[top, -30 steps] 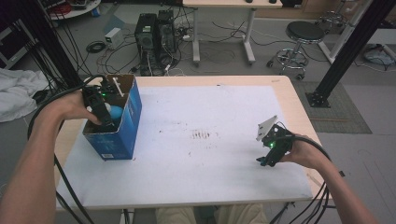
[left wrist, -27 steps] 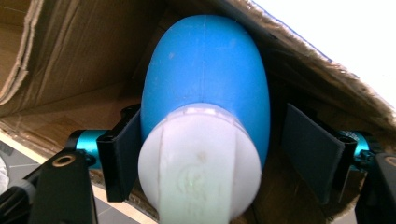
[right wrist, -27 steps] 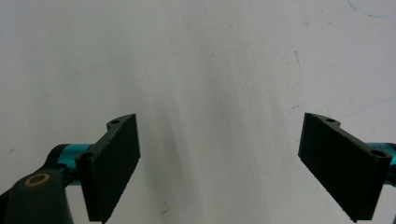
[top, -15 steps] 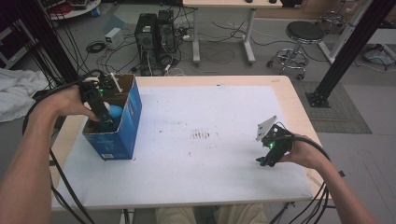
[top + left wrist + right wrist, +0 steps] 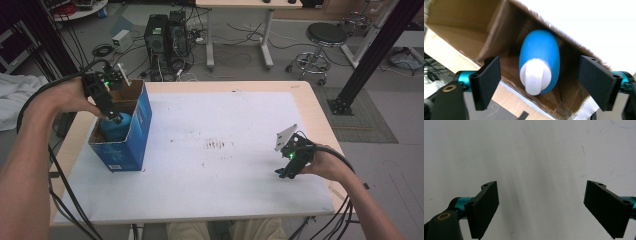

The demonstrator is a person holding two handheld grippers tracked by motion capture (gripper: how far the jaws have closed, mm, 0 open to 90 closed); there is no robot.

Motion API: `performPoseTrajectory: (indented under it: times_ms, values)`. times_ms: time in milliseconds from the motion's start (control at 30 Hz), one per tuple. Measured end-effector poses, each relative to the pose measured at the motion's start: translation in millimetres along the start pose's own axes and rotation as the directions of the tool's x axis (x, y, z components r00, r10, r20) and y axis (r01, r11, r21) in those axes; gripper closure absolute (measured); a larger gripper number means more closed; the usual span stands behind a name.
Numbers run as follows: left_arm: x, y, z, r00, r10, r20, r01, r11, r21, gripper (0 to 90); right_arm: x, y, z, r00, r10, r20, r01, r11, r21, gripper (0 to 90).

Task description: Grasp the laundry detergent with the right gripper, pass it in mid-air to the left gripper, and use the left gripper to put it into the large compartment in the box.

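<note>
Since the blue bottle [image 5: 539, 58] with its white cap [image 5: 534, 76] lies inside the open cardboard box [image 5: 134, 134], cap toward the left hand-held gripper [image 5: 539, 82], the step in hand looks like either reaching in for it or drawing away after dropping it; which of the two cannot be told from this moment. In the left gripper view the jaws stand wide apart, one on each side of the bottle, touching nothing and holding nothing. In the high view the box stands at about nine o'clock on the counter [image 5: 240, 190], near its left edge, with the bottle [image 5: 116, 126] low against the near wall.

If the bottle is to come out, the next move would call for lowering the jaws past the cardboard walls without snagging them, centring on the body below the cap, then closing.

At about four o'clock the right hand-held gripper [image 5: 286, 173] rests just over the bare white counter, jaws equally wide and empty.
</note>
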State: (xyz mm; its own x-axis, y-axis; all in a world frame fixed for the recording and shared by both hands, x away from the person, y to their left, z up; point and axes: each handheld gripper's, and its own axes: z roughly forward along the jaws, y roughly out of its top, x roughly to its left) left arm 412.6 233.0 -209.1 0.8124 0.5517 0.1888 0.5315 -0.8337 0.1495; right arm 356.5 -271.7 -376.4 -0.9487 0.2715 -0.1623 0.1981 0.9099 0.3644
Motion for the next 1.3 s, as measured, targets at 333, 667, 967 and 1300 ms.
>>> performPoseTrajectory:
  times_ms: [333,667,967,1300]
  values:
    - [-12.5,27.6,-28.5,0.9974,0.065,-0.031,-0.066,0.9972,-0.034,17.9,0.7,1.3,0.1,1.0,0.0,0.0,0.0,1.0,0.001,12.0]
    - [-68.9,92.2,-22.4,0.9702,0.239,-0.037,-0.242,0.9636,-0.114,15.4,0.1,3.1,-0.5,1.0,-0.005,0.002,0.005,1.0,0.004,12.0]
    - [-112.9,129.1,9.4,0.946,0.321,0.043,-0.313,0.9394,-0.14,15.4,-3.2,9.9,-8.1,0.9998,-0.015,0.013,0.015,1.0,0.006,12.0]
    - [-133.2,137.8,43.0,0.9415,0.332,0.059,-0.325,0.9399,-0.106,15.4,-7.9,20.2,-25.2,0.9988,-0.022,0.043,0.022,1.0,-0.005,12.0]
